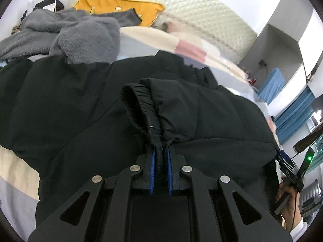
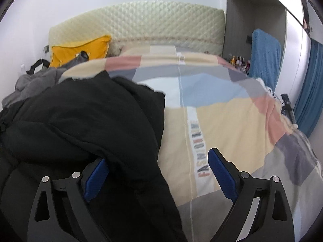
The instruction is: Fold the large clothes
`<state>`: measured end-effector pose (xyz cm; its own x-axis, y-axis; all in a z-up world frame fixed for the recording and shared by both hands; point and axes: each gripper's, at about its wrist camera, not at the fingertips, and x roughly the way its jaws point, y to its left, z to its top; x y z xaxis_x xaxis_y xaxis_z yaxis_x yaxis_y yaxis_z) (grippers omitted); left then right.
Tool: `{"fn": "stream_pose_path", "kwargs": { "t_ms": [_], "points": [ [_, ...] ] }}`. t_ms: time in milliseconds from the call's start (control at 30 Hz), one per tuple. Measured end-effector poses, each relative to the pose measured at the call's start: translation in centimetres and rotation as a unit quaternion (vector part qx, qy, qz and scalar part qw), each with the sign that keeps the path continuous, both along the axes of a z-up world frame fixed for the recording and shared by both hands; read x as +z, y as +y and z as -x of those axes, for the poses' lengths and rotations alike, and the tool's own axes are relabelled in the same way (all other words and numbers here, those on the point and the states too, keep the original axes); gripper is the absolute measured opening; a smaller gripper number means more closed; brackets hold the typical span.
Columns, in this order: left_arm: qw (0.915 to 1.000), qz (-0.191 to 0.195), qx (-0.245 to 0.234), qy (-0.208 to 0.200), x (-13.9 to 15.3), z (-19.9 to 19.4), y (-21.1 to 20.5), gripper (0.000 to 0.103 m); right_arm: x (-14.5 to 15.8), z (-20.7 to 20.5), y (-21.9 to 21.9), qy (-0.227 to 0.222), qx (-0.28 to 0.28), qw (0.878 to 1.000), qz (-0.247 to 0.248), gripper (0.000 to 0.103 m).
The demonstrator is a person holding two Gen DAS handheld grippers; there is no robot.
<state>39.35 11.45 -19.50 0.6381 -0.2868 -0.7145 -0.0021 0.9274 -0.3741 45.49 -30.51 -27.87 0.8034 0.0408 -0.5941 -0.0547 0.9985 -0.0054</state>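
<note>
A large black padded jacket (image 1: 84, 104) lies spread on the bed. My left gripper (image 1: 160, 151) is shut on the jacket's sleeve cuff (image 1: 149, 119), with the sleeve lying across the jacket body. In the right wrist view the jacket (image 2: 84, 121) fills the left half. My right gripper (image 2: 159, 165) is open, its left pad (image 2: 97, 177) tucked under the jacket's edge, its right pad (image 2: 222, 175) over the bedspread. The right gripper also shows at the jacket's right edge in the left wrist view (image 1: 286, 161).
A patchwork bedspread (image 2: 232, 125) covers the bed. A grey fleece garment (image 1: 80, 36) and a yellow pillow (image 1: 121, 6) lie near the quilted headboard (image 2: 141, 24). A blue curtain (image 2: 308, 92) and a blue-draped chair (image 2: 264, 56) stand right of the bed.
</note>
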Motion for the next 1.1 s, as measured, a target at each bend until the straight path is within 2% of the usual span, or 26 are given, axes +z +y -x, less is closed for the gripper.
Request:
{"fn": "stream_pose_path", "kwargs": {
  "t_ms": [167,267,400,467,533,600,633,733,800,867,933,1033,1100],
  "points": [
    [0.9989,-0.046,-0.004,0.01,-1.3,-0.6,-0.5,0.012,-1.9,-0.7,-0.7,0.034,-0.008,0.999,-0.022,0.097],
    [0.9964,-0.083,-0.019,-0.006,-1.3,-0.2,-0.9,0.014,-2.1,-0.6,-0.8,0.039,-0.009,0.999,-0.027,0.097],
    [0.9957,-0.09,-0.012,-0.016,-0.6,0.5,-0.7,0.02,-1.5,0.0,-0.3,0.042,-0.008,0.999,-0.026,0.098],
    [0.9957,-0.091,0.011,-0.011,-0.2,1.2,-0.4,0.03,-1.1,0.5,0.2,0.05,0.009,0.998,-0.032,0.098],
    [0.9946,-0.1,0.027,-0.009,0.3,2.0,-0.3,0.048,-0.4,1.2,1.0,0.044,0.02,0.999,-0.026,0.098],
    [0.9937,-0.105,0.038,-0.015,1.2,3.3,-0.3,0.058,0.7,2.5,1.9,0.031,0.034,0.999,-0.024,0.098],
    [0.9939,-0.1,0.043,-0.017,1.5,3.8,-0.2,0.059,1.5,3.4,2.4,0.024,0.041,0.999,-0.026,0.098],
    [0.9941,-0.092,0.049,-0.03,3.0,5.8,-0.4,0.06,3.2,5.2,3.3,0.005,0.05,0.998,-0.036,0.098],
    [0.9934,-0.093,0.047,-0.047,4.0,7.3,-1.2,0.061,4.2,6.6,3.7,-0.007,0.053,0.997,-0.059,0.098],
    [0.9912,-0.107,0.043,-0.065,4.8,8.9,-2.2,0.062,4.9,8.1,4.0,-0.016,0.052,0.994,-0.095,0.098],
    [0.9894,-0.115,0.037,-0.081,5.5,10.6,-3.2,0.062,5.4,9.0,4.6,-0.022,0.056,0.993,-0.105,0.098],
    [0.9877,-0.121,0.025,-0.096,5.9,13.0,-4.4,0.062,6.6,11.1,6.6,-0.041,0.075,0.995,-0.059,0.098],
    [0.9875,-0.122,0.021,-0.098,5.9,14.1,-4.9,0.062,7.2,12.5,7.1,-0.053,0.084,0.994,-0.045,0.098]
  ]
}}
